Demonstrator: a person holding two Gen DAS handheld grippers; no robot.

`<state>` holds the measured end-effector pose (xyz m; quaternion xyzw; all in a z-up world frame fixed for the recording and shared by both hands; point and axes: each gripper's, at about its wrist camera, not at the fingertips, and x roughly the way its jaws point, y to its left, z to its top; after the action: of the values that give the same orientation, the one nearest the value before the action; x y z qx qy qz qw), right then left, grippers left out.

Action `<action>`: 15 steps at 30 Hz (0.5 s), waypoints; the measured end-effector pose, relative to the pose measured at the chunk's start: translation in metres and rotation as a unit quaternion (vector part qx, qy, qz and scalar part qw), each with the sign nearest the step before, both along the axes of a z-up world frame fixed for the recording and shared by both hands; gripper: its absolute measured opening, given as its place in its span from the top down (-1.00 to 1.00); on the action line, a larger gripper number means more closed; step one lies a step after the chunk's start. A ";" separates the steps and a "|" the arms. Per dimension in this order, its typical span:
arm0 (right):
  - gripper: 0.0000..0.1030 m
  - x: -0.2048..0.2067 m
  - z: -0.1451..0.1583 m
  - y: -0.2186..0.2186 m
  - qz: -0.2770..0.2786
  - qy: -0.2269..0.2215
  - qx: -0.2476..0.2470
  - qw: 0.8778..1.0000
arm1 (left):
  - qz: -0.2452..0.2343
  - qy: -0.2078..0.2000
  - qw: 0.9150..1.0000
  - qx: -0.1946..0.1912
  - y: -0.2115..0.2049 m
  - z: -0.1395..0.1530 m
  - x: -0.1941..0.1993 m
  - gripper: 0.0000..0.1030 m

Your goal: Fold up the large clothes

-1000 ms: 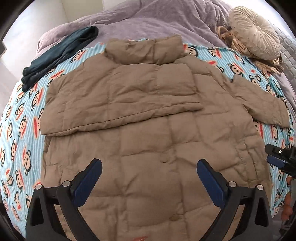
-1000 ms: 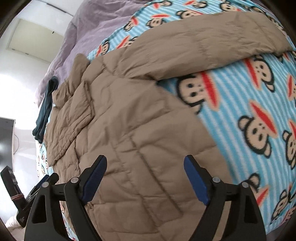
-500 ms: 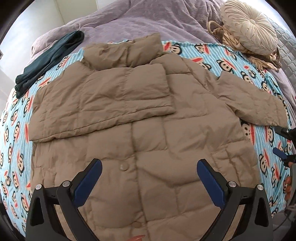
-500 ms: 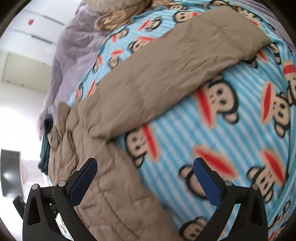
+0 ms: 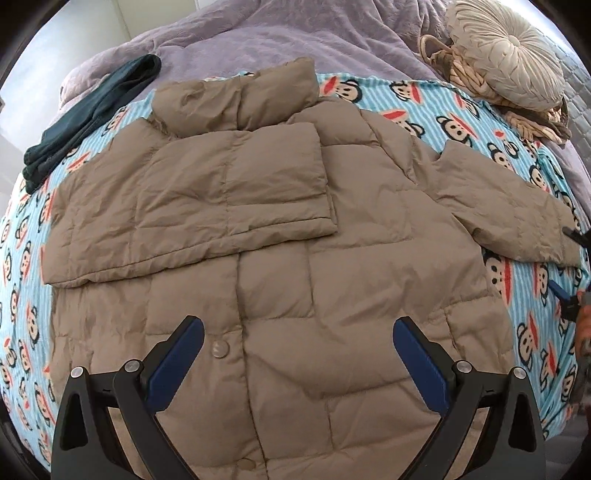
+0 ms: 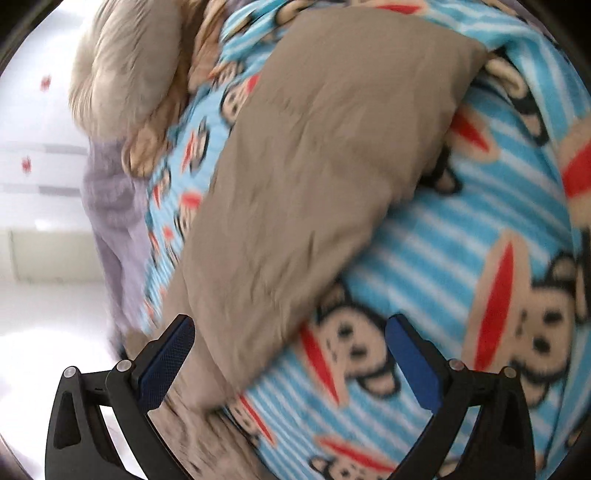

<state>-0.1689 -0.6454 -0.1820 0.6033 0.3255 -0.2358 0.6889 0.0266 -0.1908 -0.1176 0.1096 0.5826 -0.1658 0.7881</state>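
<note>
A tan quilted puffer jacket (image 5: pixel 280 258) lies flat on a blue monkey-print blanket (image 5: pixel 22 236). Its left sleeve (image 5: pixel 192 192) is folded across the chest. Its right sleeve (image 5: pixel 513 218) lies stretched out to the right. My left gripper (image 5: pixel 295 354) is open and empty above the jacket's lower front. My right gripper (image 6: pixel 288 354) is open and empty, close over the right sleeve (image 6: pixel 314 166) near the armpit; the view is blurred. Its tips show at the right edge of the left wrist view (image 5: pixel 569 266).
A dark teal garment (image 5: pixel 88 114) lies at the back left on a purple duvet (image 5: pixel 295 33). A round cream cushion (image 5: pixel 506 51) on a woven basket sits at the back right, also in the right wrist view (image 6: pixel 125 62).
My right gripper has swung from the jacket's body towards the outstretched right sleeve. My left gripper has shifted slightly right and back over the jacket. Both stay open.
</note>
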 end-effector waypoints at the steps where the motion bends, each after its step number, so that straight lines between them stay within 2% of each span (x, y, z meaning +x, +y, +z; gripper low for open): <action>1: -1.00 -0.001 -0.002 -0.006 -0.011 -0.009 0.006 1.000 | 0.001 -0.001 1.000 -0.002 -0.001 0.000 0.000 -0.99; 6: -1.00 0.001 -0.015 -0.033 -0.060 -0.048 0.041 0.996 | 0.008 -0.007 1.000 -0.012 -0.002 0.007 0.000 -0.99; 10: -0.91 0.002 -0.021 -0.042 -0.096 -0.100 0.085 0.987 | 0.014 -0.013 1.000 -0.017 0.002 0.012 0.001 -0.99; 11: -0.58 0.002 -0.022 -0.042 -0.100 -0.107 0.092 0.985 | 0.016 -0.012 1.000 -0.020 0.004 0.014 0.002 -0.99; 12: -0.07 0.004 -0.023 -0.043 -0.104 -0.107 0.106 0.983 | 0.019 -0.011 0.999 -0.024 0.006 0.015 0.003 -0.99; 13: 0.19 0.005 -0.025 -0.043 -0.104 -0.105 0.115 0.982 | 0.024 -0.010 0.999 -0.031 0.008 0.017 0.004 -0.99; 14: 0.69 0.007 -0.028 -0.042 -0.105 -0.105 0.129 0.980 | 0.027 -0.011 0.999 -0.035 0.011 0.019 0.005 -0.99; 15: 0.85 0.008 -0.030 -0.042 -0.108 -0.112 0.143 0.977 | 0.029 -0.014 0.999 -0.036 0.012 0.022 0.006 -0.99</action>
<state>-0.1605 -0.6869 -0.2123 0.7495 0.2098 -0.1907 0.5982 0.0328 -0.1789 -0.0959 0.0665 0.5682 -0.1626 0.8040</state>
